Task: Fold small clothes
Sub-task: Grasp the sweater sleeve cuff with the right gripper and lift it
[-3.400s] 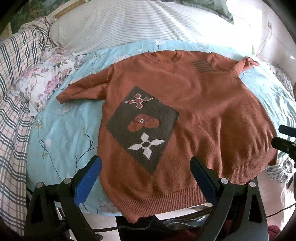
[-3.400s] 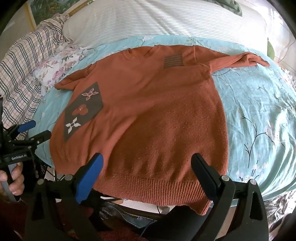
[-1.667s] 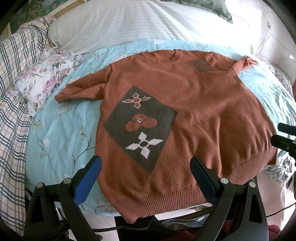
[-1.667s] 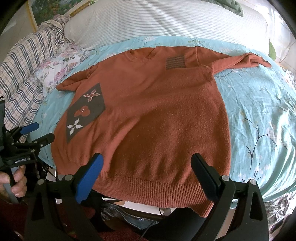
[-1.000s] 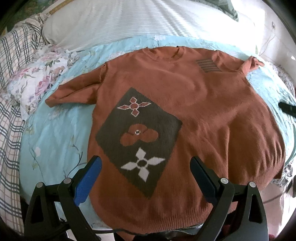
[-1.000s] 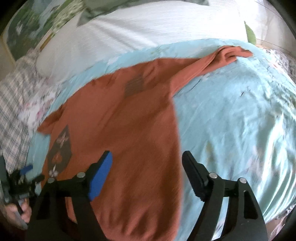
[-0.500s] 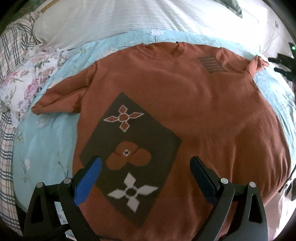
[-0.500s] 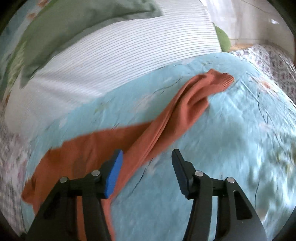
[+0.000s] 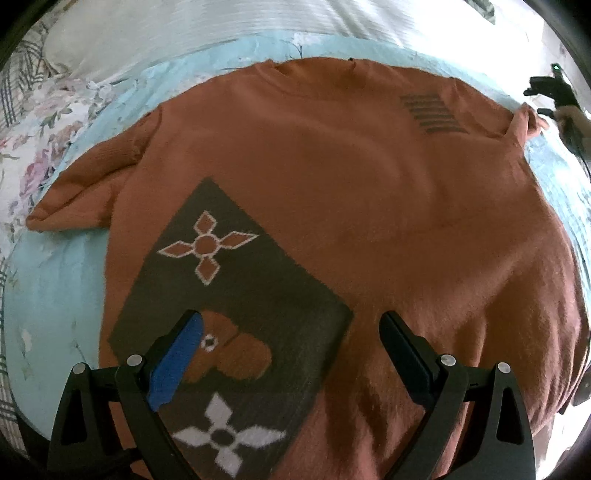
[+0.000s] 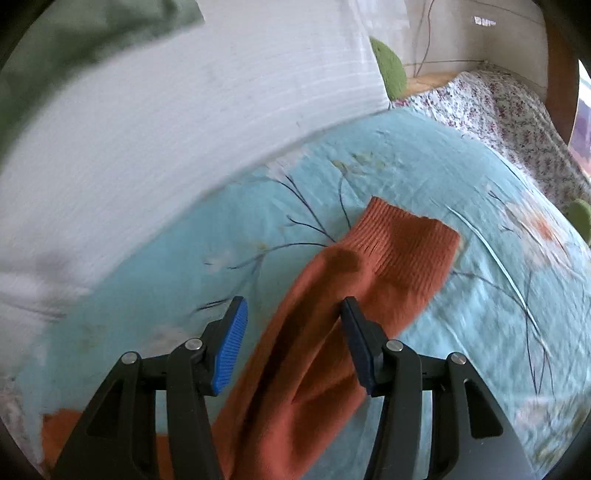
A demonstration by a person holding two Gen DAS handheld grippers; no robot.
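**Right gripper over the sleeve cuff, left gripper over the sweater's front**

A rust-orange sweater [image 9: 369, 206] lies spread flat, front up, on a light-blue floral bedsheet [image 9: 48, 295], its collar toward a white striped pillow [image 9: 192, 33]. The left gripper [image 9: 291, 354] points steeply down over the lower front of the garment, above the dark diamond patch [image 9: 236, 295] with its flower motifs. Its jaws stand wide apart with nothing between them, clear of the knit.

In the left wrist view the right gripper [image 9: 543, 99] appears small at the far right edge, beside the tip of the sweater's sleeve, with part of the hand [image 9: 570, 116] that holds it. From its own camera, the right gripper [image 10: 291, 332] tilts down over that sleeve [image 10: 314, 350], near the ribbed cuff [image 10: 406, 251]. Its jaws are partly spread, straddling the sleeve, and the blue pads [image 10: 231, 343] are not pressing on the fabric. The sleeve lies on the sheet.
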